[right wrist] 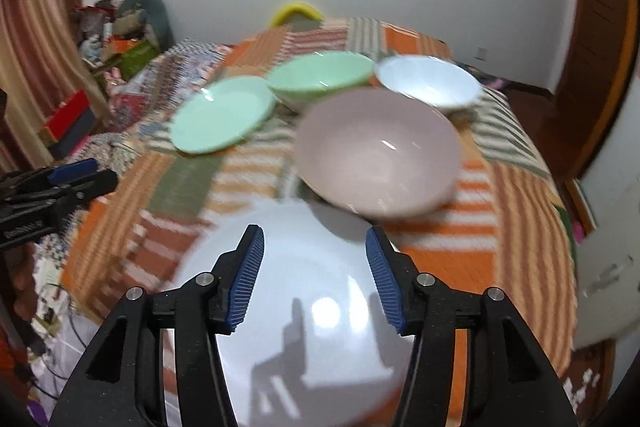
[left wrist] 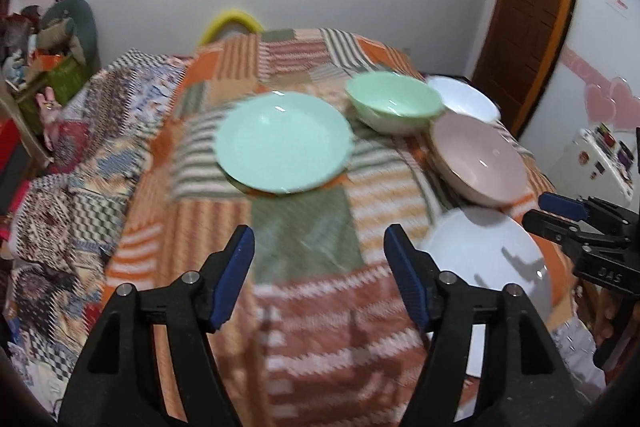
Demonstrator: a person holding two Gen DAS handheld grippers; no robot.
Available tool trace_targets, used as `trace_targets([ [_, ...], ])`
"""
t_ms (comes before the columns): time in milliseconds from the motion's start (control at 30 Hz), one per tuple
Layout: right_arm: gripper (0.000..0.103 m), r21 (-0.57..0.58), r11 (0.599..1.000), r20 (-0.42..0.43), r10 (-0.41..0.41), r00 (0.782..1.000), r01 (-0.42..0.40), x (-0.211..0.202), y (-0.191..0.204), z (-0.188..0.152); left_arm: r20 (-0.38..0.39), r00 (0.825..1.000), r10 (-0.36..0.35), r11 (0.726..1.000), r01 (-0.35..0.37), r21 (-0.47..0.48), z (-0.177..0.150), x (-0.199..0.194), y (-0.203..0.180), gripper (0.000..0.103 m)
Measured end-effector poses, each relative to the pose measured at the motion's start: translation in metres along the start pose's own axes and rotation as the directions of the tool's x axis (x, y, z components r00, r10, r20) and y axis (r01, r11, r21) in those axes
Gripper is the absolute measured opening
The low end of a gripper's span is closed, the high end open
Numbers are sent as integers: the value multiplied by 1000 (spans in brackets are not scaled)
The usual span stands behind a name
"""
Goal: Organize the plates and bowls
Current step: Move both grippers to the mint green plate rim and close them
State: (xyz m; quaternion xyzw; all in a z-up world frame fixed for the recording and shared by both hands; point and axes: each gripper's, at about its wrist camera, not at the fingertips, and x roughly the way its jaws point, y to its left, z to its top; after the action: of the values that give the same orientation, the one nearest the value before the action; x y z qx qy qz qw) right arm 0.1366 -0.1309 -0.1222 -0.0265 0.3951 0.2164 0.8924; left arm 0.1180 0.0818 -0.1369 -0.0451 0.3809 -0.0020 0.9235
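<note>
Two claws, both spread wide, both holding nothing.

Left claw (left wrist: pixel 319 277): up over the patchwork blanket (left wrist: pixel 308 239), near the front edge, blue pads (left wrist: pixel 236 275) far apart. Nothing but blanket between the pads. Green plate (left wrist: pixel 285 143) straight ahead, well apart from the claw, near the middle of the blanket. Green bowl (left wrist: pixel 394 103) behind the plate and to its right, close beside it. Small white bowl (left wrist: pixel 466 99) farther right, toward the far right corner, just behind the green bowl. Pink bowl (left wrist: pixel 480 161) in front of the small white bowl, by the right edge. Big white plate (left wrist: pixel 492 259) at the front right, just beside the left claw's right pad, partly behind it.

Right claw (right wrist: pixel 315 277): right over the big white plate (right wrist: pixel 304 307), at the front edge of the blanket (right wrist: pixel 500 187). Pads spread out above the plate's middle; touching or not, cannot tell. Dark shadow of the claw on the shiny plate. Pink bowl (right wrist: pixel 378 151) just ahead of the claw, its near rim reaching over the white plate's far rim. Small white bowl (right wrist: pixel 430 79) behind the pink one. Green bowl (right wrist: pixel 320 77) to the left of that, green plate (right wrist: pixel 222 113) farther left.

Everything a bit blurry in both views. Wooden door (left wrist: pixel 528 11) off to the right.
</note>
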Motion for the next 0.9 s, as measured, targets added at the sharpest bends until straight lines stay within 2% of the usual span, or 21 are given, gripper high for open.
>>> trace_targets([
  [167,50,-27,998,16,64,998,-64,27,27,30,-8,1000,11,997,-12,-77,22,22,44,69],
  [300,50,-12,994,-6,111,994,-111,57,37,48,-30,999,22,992,-26,-121,36,52,75,69],
  [533,50,32,992,-90,121,989,-118,118,41,73,-61,998,23,987,-32,-159,50,103,112,69],
  [733,50,23,995,-123,95,988,-93,145,42,86,-89,996,28,987,-42,-154,61,143,126,69],
  [833,50,20,996,-149,86,985,-84,157,41,90,-96,995,17,987,-32,-155,66,160,131,61],
  [900,48,16,997,-154,79,985,-77,160,42,93,-105,994,-1,987,-16,-161,69,169,134,51],
])
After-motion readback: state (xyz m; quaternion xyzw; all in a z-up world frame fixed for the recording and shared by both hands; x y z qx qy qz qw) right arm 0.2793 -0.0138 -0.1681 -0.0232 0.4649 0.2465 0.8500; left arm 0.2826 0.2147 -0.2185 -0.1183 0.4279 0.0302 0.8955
